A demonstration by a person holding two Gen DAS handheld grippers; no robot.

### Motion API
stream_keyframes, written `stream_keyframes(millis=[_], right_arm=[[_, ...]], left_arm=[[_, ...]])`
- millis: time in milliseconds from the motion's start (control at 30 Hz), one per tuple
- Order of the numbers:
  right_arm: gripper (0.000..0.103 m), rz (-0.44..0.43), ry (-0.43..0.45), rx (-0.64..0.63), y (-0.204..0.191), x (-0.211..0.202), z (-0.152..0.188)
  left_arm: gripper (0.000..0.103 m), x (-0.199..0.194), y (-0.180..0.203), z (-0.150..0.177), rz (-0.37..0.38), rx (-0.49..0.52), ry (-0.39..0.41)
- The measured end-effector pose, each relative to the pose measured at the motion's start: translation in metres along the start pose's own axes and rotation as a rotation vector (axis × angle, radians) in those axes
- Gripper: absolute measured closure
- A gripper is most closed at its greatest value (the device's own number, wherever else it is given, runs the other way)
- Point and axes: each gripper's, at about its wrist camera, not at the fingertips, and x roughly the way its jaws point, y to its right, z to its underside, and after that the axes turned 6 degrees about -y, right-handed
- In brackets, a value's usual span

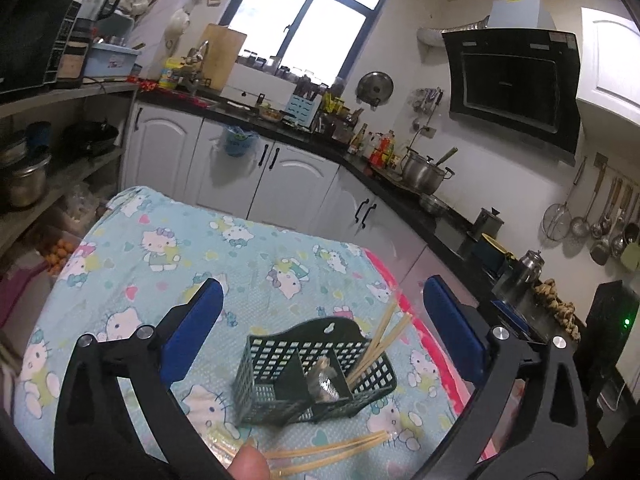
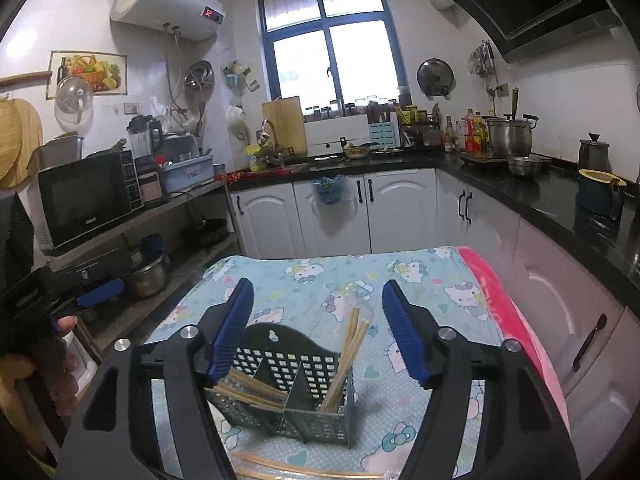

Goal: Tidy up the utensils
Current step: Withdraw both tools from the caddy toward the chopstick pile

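Observation:
A dark green perforated utensil caddy (image 1: 280,360) stands on the cartoon-cat tablecloth (image 1: 168,248). Several chopsticks (image 1: 382,338) lean out of its right compartment, and a small metal piece (image 1: 324,380) sits in the middle one. Loose chopsticks (image 1: 332,454) lie on the cloth in front, beside a fingertip (image 1: 250,462). My left gripper (image 1: 322,292) is open above the caddy, holding nothing. In the right wrist view the caddy (image 2: 288,360) holds upright chopsticks (image 2: 348,356) on the right and slanted chopsticks (image 2: 252,390) on the left. My right gripper (image 2: 317,292) is open over it, its pads clear of it.
A pink cloth edge (image 2: 516,328) runs along the table's right side. White cabinets (image 2: 400,212) and a black counter (image 2: 520,188) with pots lie behind and right. A shelf with a microwave (image 2: 84,200) stands left. Loose chopsticks (image 2: 304,470) lie at the near edge.

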Motion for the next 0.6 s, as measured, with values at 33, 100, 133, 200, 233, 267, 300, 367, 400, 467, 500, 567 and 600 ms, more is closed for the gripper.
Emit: stream_keyframes(millis=[33, 100, 133, 200, 233, 267, 300, 367, 400, 467, 500, 567, 600], right_arm=[[0.035, -0.001, 0.000, -0.001, 0.000, -0.003, 0.002], [0.034, -0.007, -0.001, -0.001, 0.000, -0.009, 0.005], [0.033, -0.009, 0.000, 0.000, 0.000, -0.012, 0.006], [0.031, -0.017, 0.002, -0.001, 0.000, -0.018, 0.010], [0.030, -0.021, 0.000, -0.002, -0.001, -0.021, 0.012], [0.030, -0.024, 0.000, -0.003, -0.001, -0.023, 0.013], [0.030, -0.028, 0.000, -0.003, -0.002, -0.025, 0.015], [0.030, -0.036, -0.006, -0.010, -0.005, -0.030, 0.019], [0.030, -0.038, -0.008, -0.011, -0.006, -0.031, 0.020], [0.029, -0.044, -0.011, -0.013, -0.009, -0.033, 0.022], [0.028, -0.048, -0.014, -0.013, -0.010, -0.035, 0.024], [0.028, -0.050, -0.018, -0.013, -0.011, -0.037, 0.027], [0.027, -0.053, -0.020, -0.014, -0.012, -0.039, 0.029]], left_arm=[[0.011, -0.002, -0.001, 0.001, 0.000, -0.003, -0.002], [0.011, -0.006, -0.003, 0.004, 0.001, -0.010, -0.008], [0.011, -0.007, -0.004, 0.007, 0.003, -0.013, -0.012], [0.011, -0.010, -0.006, 0.011, 0.005, -0.019, -0.022], [0.011, -0.010, -0.007, 0.013, 0.006, -0.023, -0.028], [0.011, -0.011, -0.007, 0.015, 0.007, -0.027, -0.032], [0.011, -0.012, -0.008, 0.017, 0.008, -0.030, -0.035], [0.011, -0.015, -0.009, 0.020, 0.010, -0.032, -0.038], [0.011, -0.017, -0.010, 0.022, 0.013, -0.034, -0.039], [0.011, -0.018, -0.010, 0.025, 0.017, -0.033, -0.045], [0.011, -0.019, -0.011, 0.027, 0.017, -0.036, -0.047], [0.011, -0.022, -0.012, 0.032, 0.020, -0.043, -0.050], [0.011, -0.024, -0.013, 0.033, 0.021, -0.044, -0.051]])
